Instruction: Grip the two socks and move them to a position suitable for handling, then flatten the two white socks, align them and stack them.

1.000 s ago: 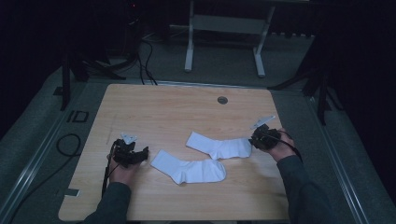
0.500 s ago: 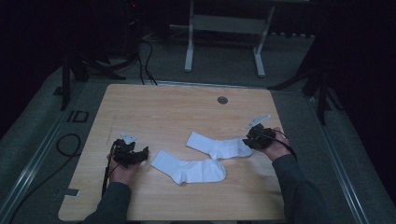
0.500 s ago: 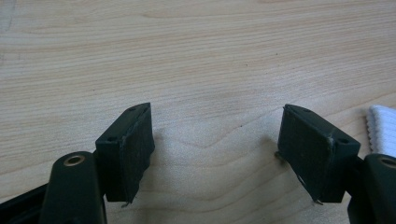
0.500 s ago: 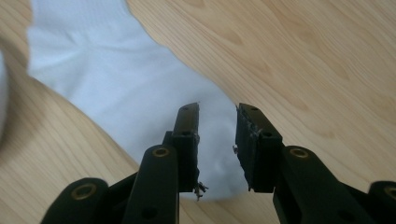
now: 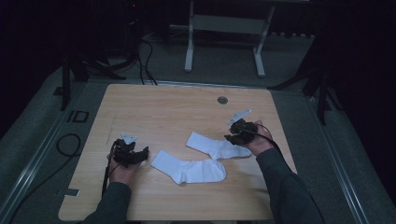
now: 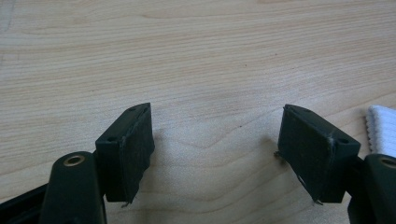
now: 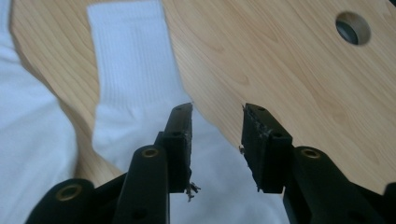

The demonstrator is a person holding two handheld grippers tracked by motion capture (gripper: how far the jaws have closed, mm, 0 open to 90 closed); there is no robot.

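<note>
1. We are working at a pale wooden table (image 5: 154,107) in a dark room, with a metal stand on the grey floor behind it.
2. Over the last second our right gripper (image 5: 233,136) slid inward from the table's right edge, along the far sock (image 5: 215,146). Its jaws have just been opening; in the right gripper view they stand apart above the white cloth without pinching it.
3. We judge this as a release or a fresh approach, so that sock is not held at present.
4. Our left gripper (image 5: 144,154) has kept its place, jaws spread wide over bare wood, just beside the cuff of the near sock (image 5: 189,168).
5. Both socks are white, ribbed at the cuff and lie flat, the far one touching or overlapping the near one near the table's middle.
</note>
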